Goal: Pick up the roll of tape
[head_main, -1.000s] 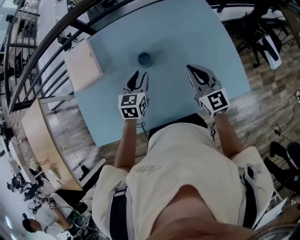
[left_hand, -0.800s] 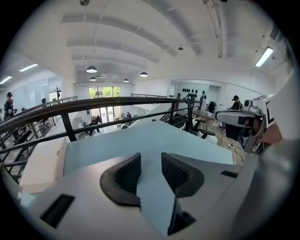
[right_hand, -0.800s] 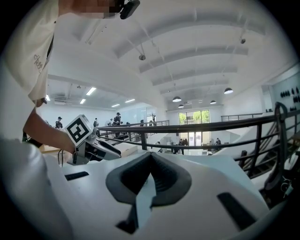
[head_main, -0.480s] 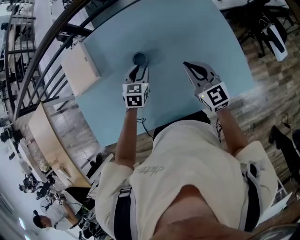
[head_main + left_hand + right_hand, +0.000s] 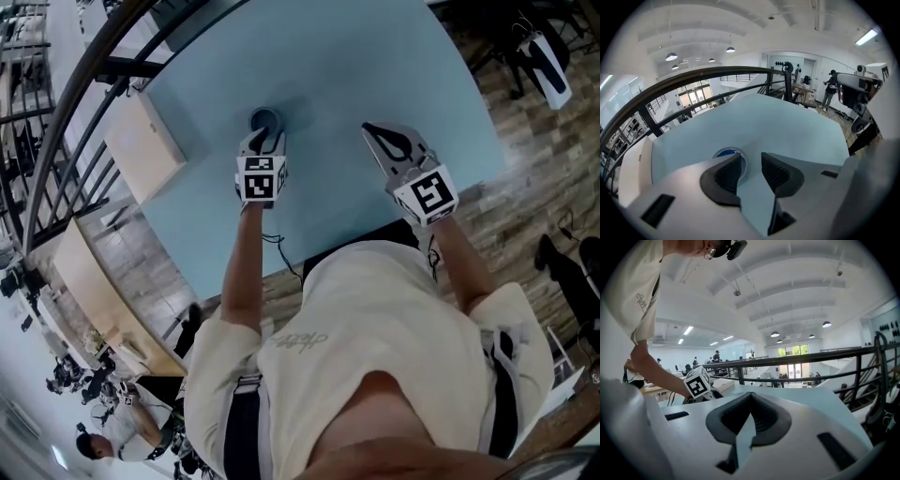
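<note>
Left hand-held gripper (image 5: 751,160), jaws apart, beside roll of tape (image 5: 723,153), perhaps touching.

Pale blue tabletop (image 5: 375,66) noted, plain and matte. Flat pale wooden box (image 5: 141,145) laid near its left edge. Dark curved railing (image 5: 717,71) seen just beyond the tabletop. Wood-plank floor (image 5: 534,216) seen to the right. Round ceiling lamps (image 5: 671,56) lit overhead. People (image 5: 829,89) noted standing far off.

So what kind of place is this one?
Probably an open-plan workshop or office hall: a vaulted white ceiling with pendant lamps, a black railing beside the table, people in the distance.
</note>
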